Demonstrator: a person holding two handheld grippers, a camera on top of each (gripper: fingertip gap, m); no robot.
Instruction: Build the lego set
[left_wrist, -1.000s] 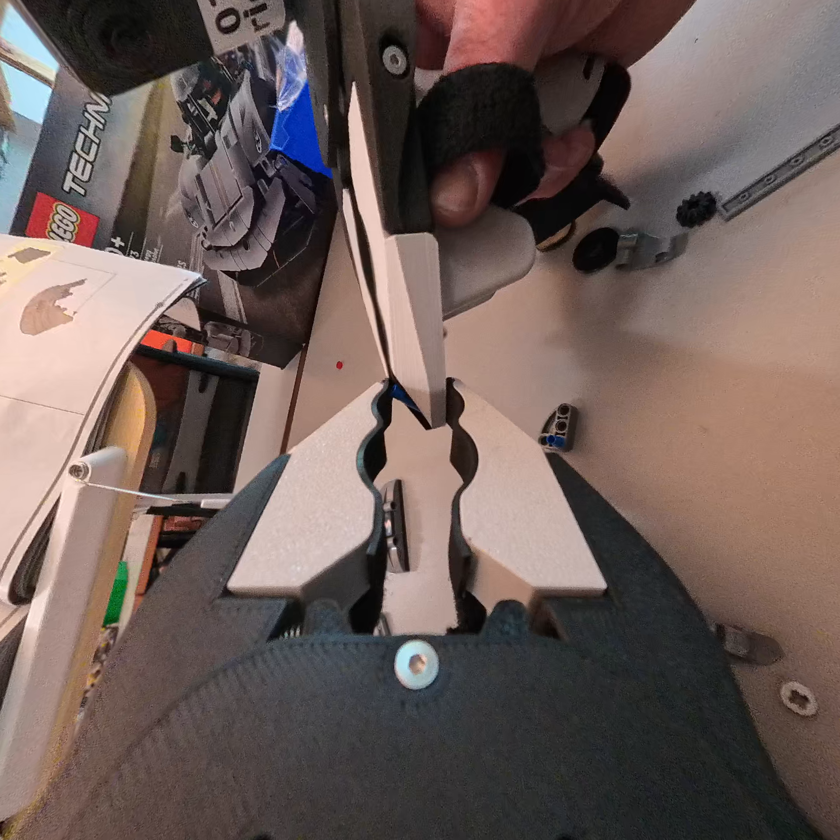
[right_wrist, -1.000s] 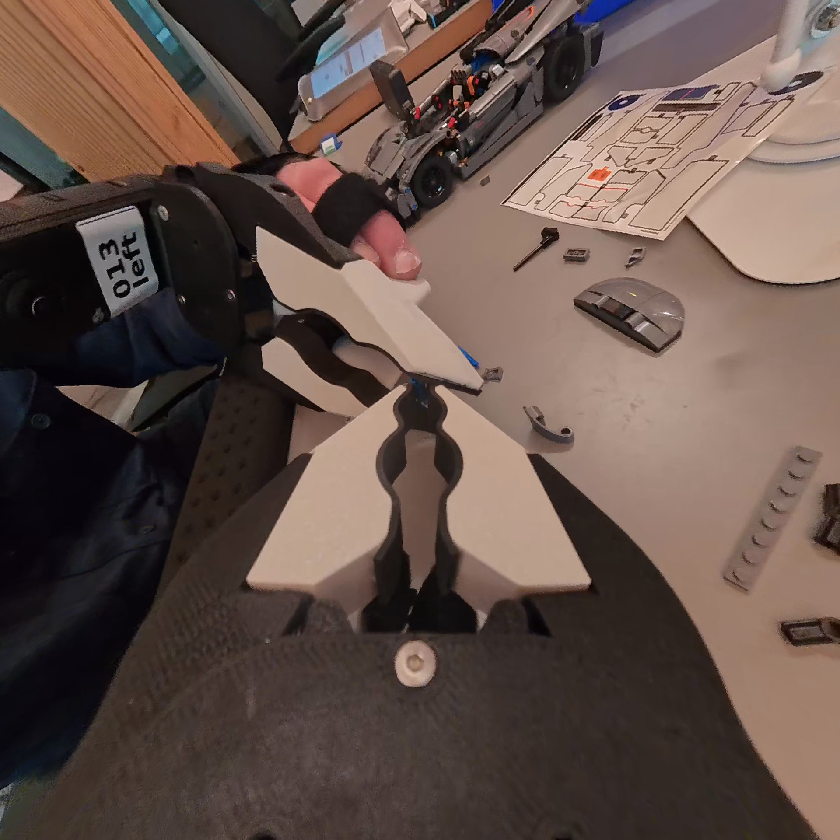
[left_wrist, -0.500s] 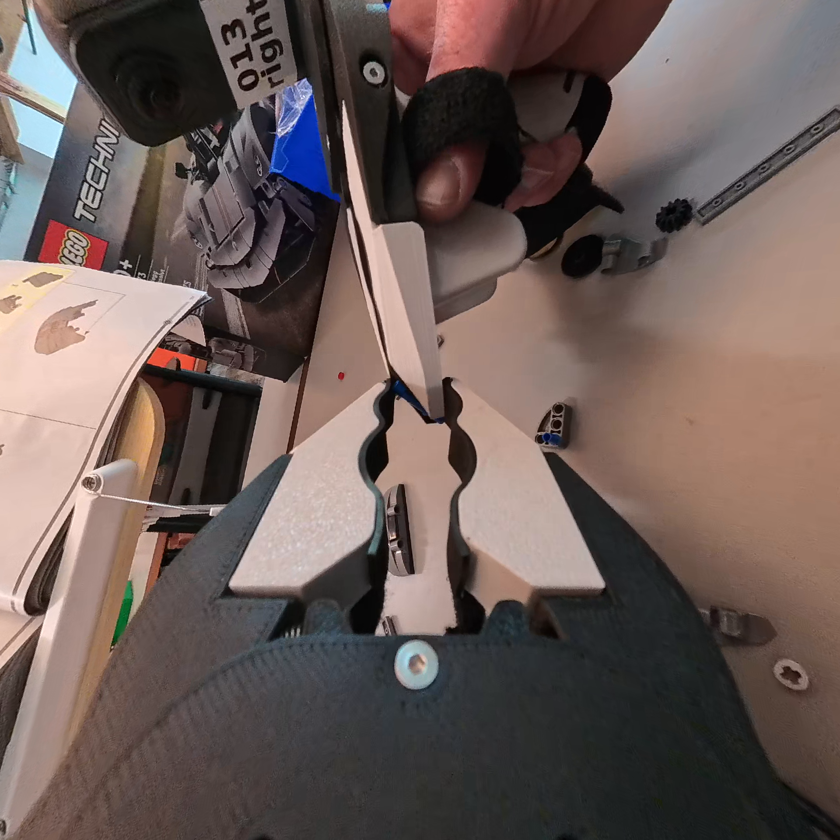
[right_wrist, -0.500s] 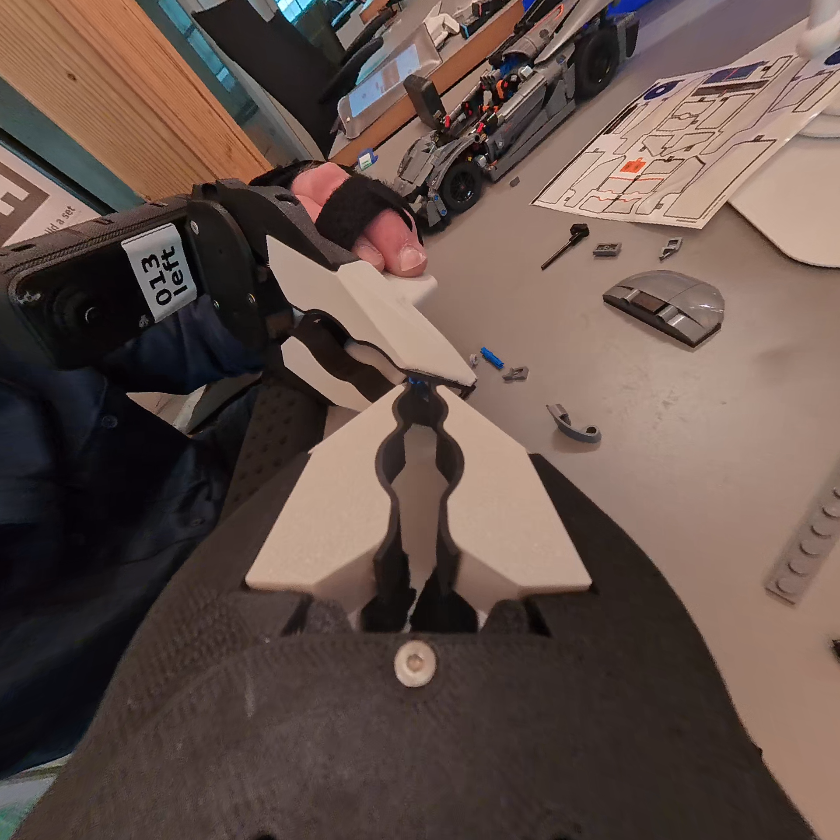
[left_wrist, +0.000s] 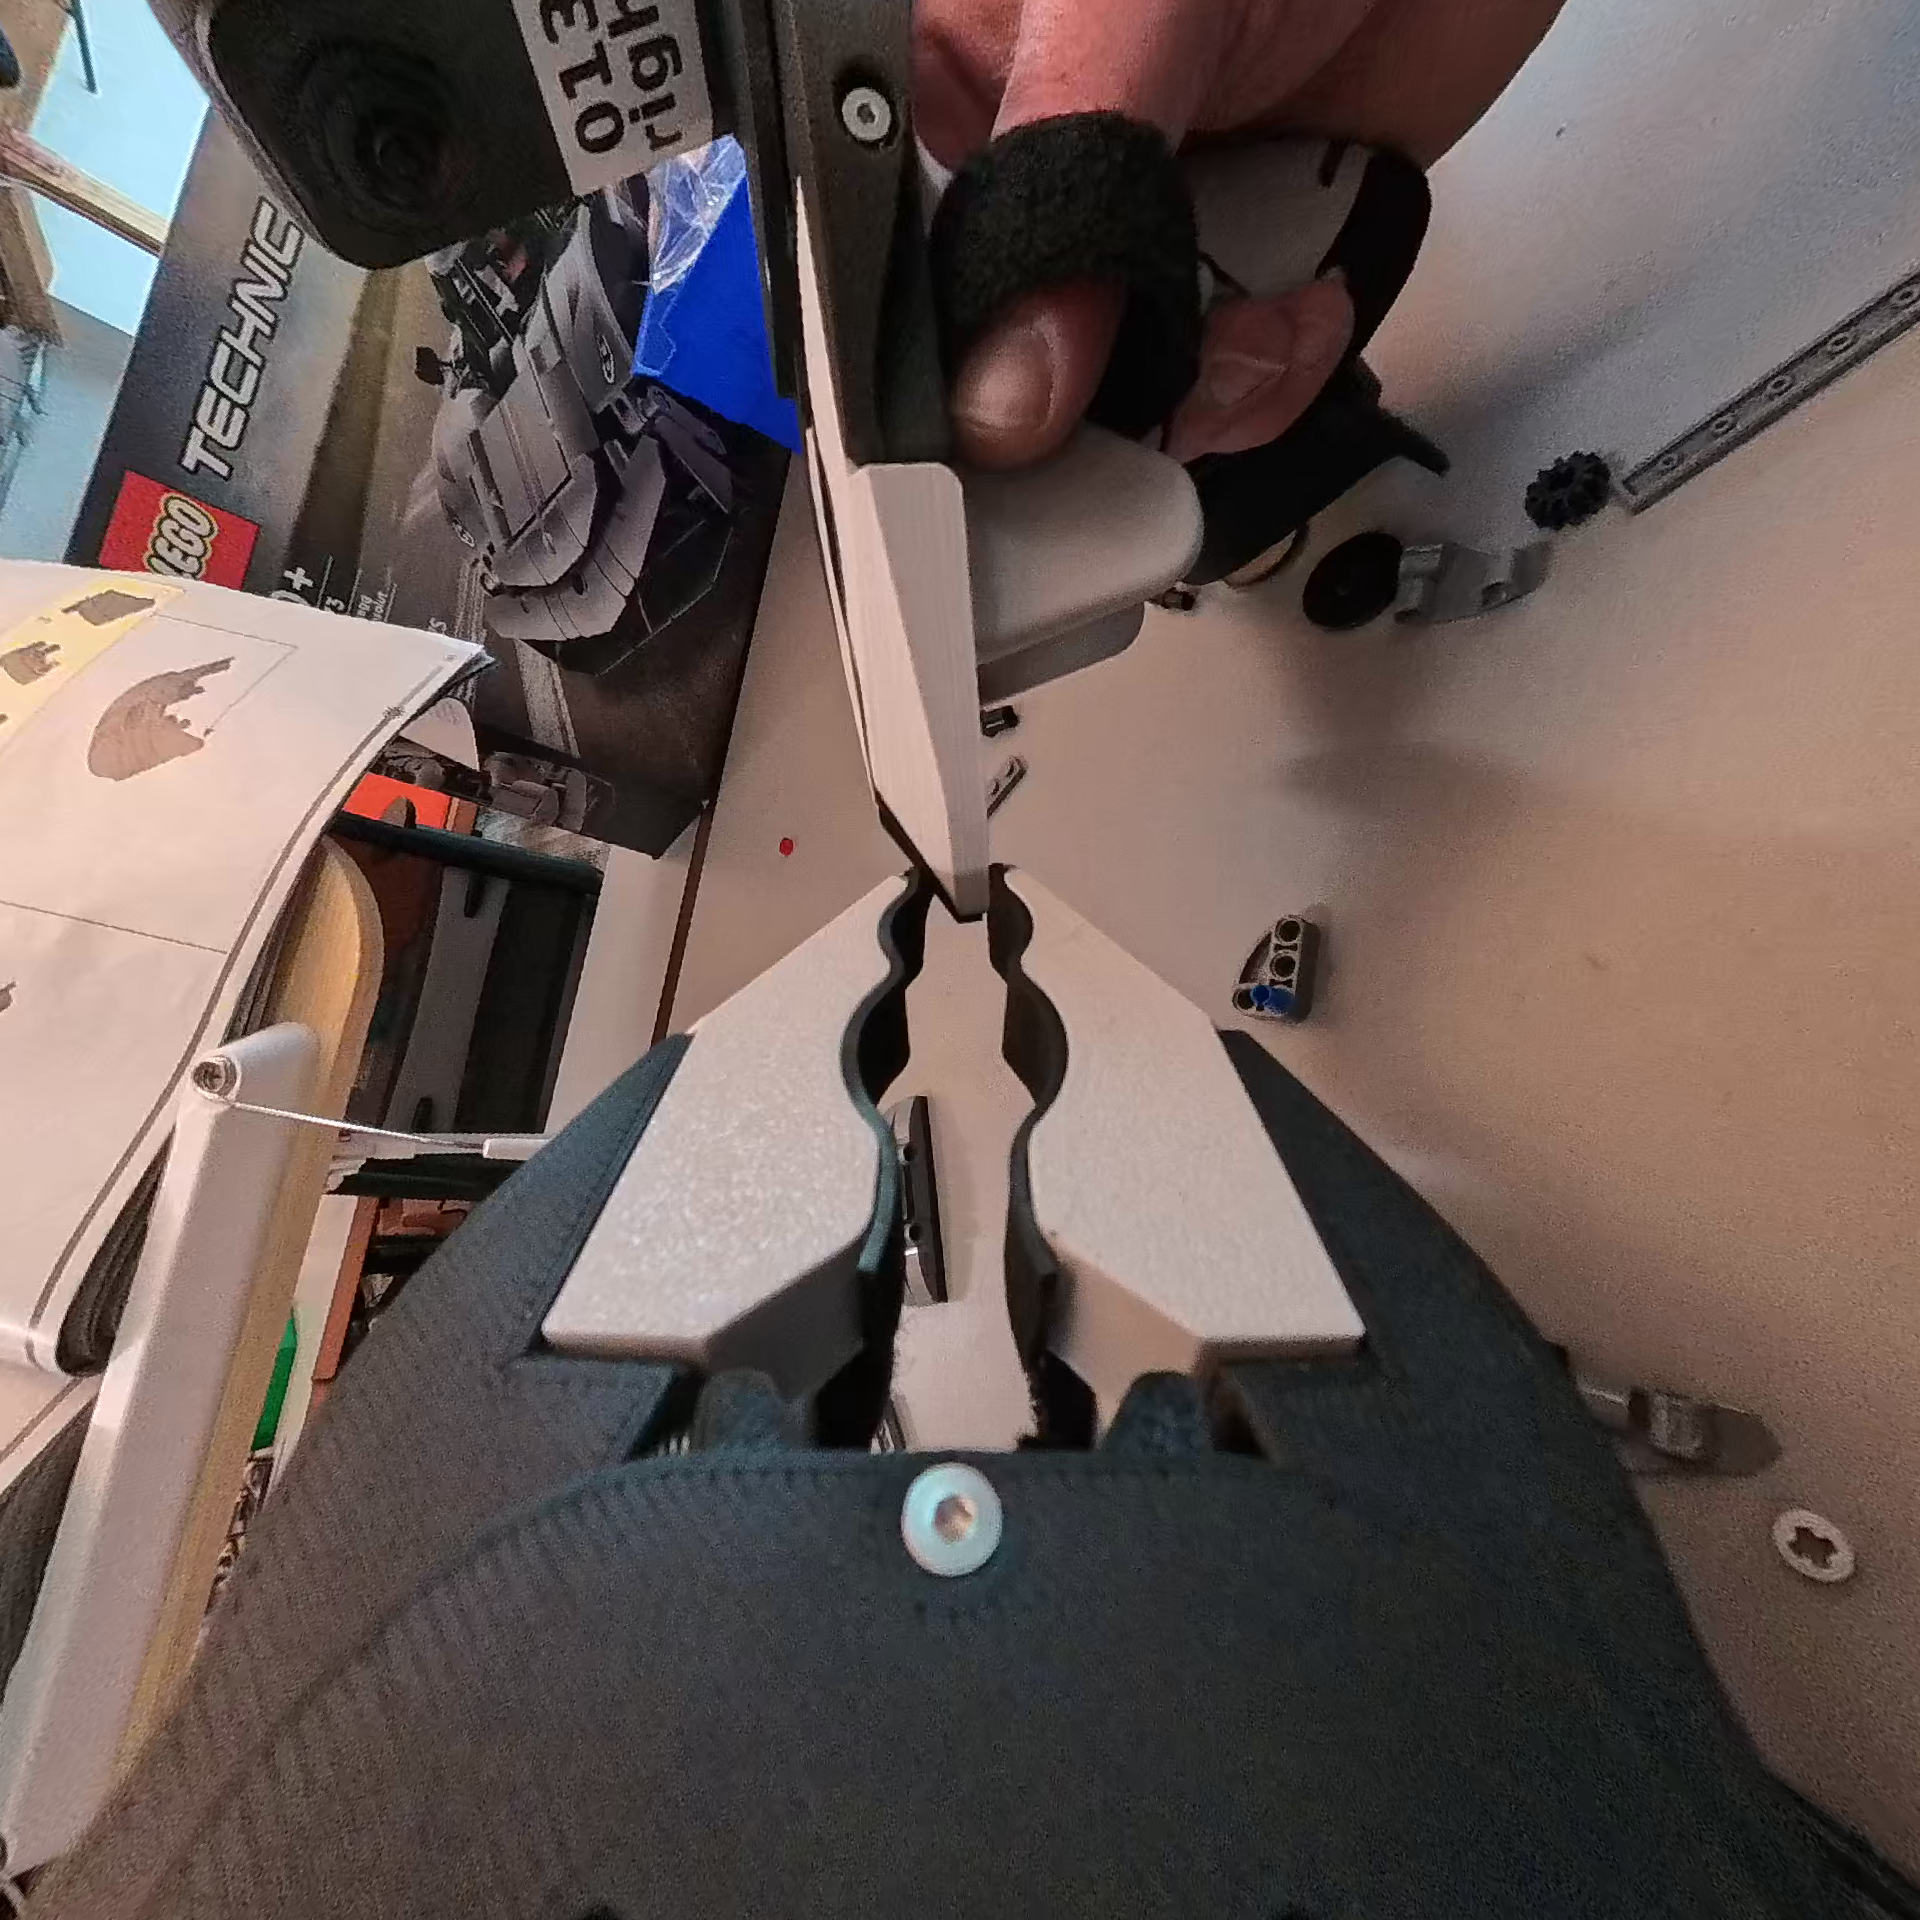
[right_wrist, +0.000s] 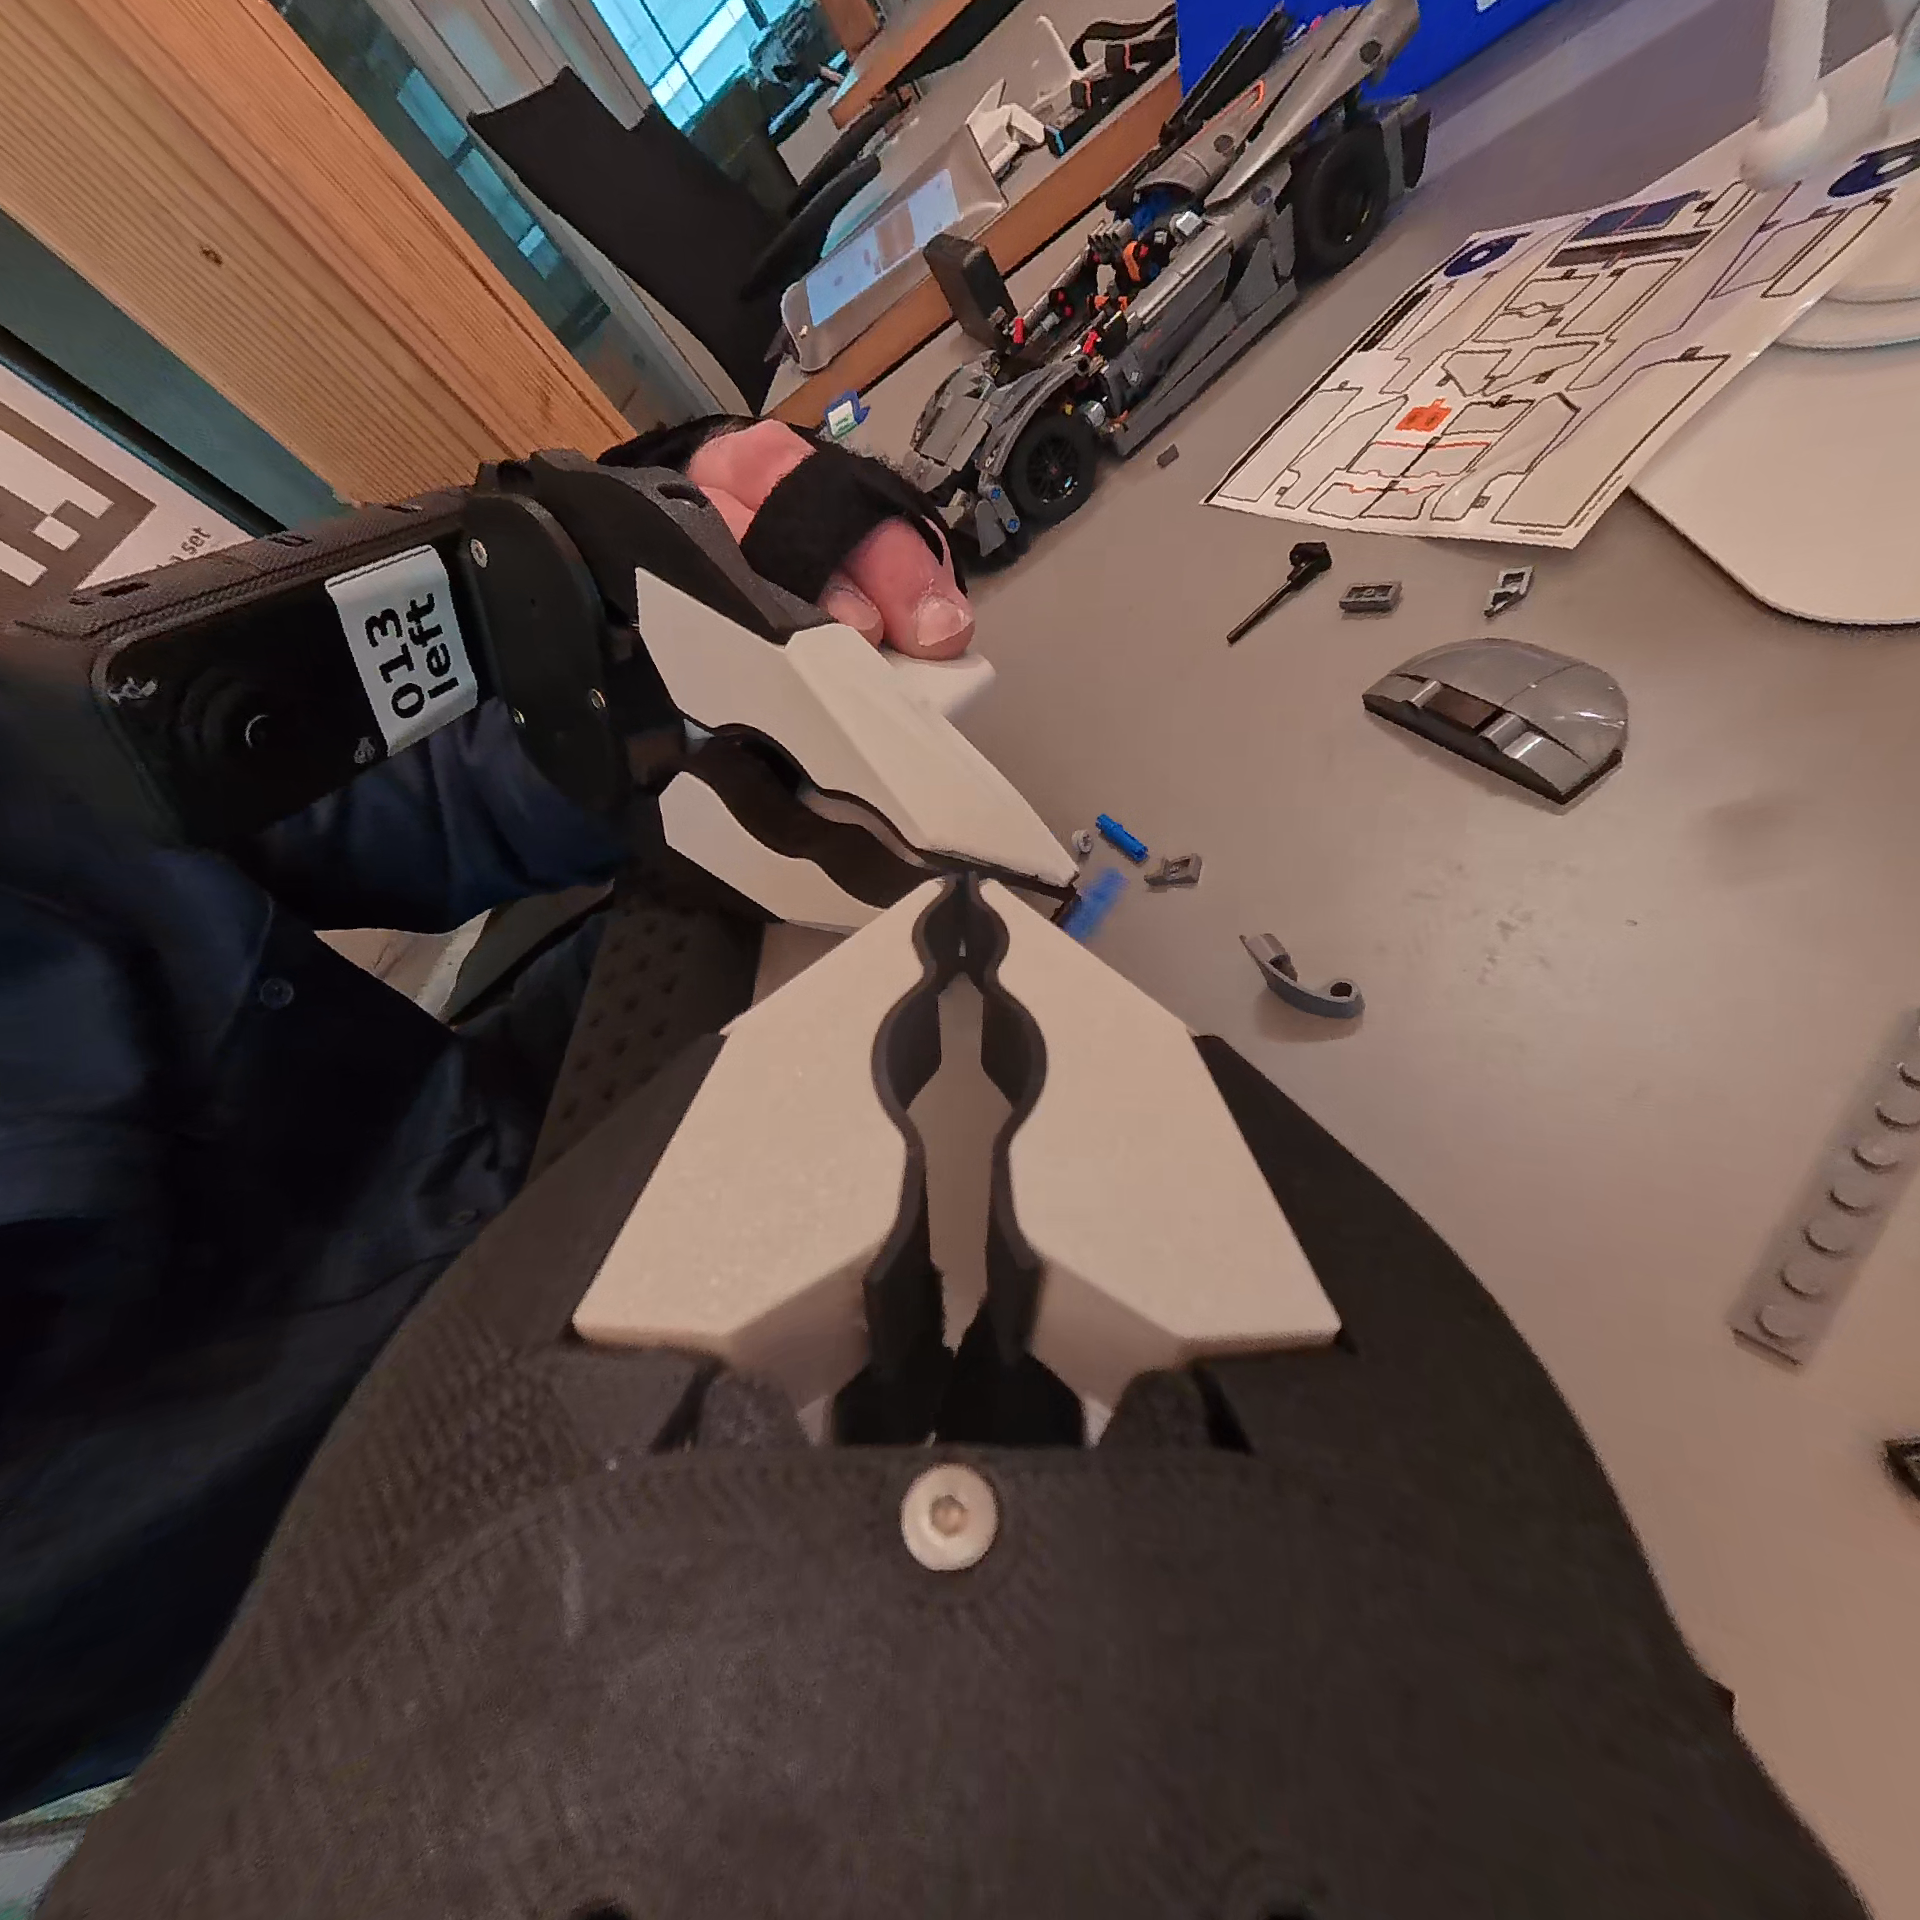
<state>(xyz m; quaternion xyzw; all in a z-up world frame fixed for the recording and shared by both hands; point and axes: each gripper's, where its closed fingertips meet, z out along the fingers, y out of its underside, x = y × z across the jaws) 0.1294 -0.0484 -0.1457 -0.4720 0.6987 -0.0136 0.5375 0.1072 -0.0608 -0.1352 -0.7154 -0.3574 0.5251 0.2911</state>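
Left wrist view first, going left to right. The instruction booklet (left_wrist: 156, 831) was propped at the far left with the set's box (left_wrist: 416, 468) behind it, presumably so the steps stayed readable mid-build. In the middle, the left gripper (left_wrist: 953, 883) and the right gripper (left_wrist: 951, 899) met tip to tip above the surface (left_wrist: 1558, 1091), the right one coming in edge-on. I'd guess that was a handover or a re-grip of a tiny part. Off to the right sat a small grey connector (left_wrist: 1276, 971) and, farther away, a long grey beam (left_wrist: 1766, 395).

The right wrist view explained more. The left gripper's jaws looked clamped on a blue pin (right_wrist: 1096, 899), which poked out just past their tips. The right gripper's jaws were pressed together at the tips, right against that spot, but I couldn't tell if they actually pinched anything. Further right lay a curved grey piece (right_wrist: 1304, 982), a domed grey panel (right_wrist: 1496, 717) and a studded plate (right_wrist: 1849, 1174). The half-built car (right_wrist: 1164, 343) waited far back, well apart, so the pin wasn't on the model yet.
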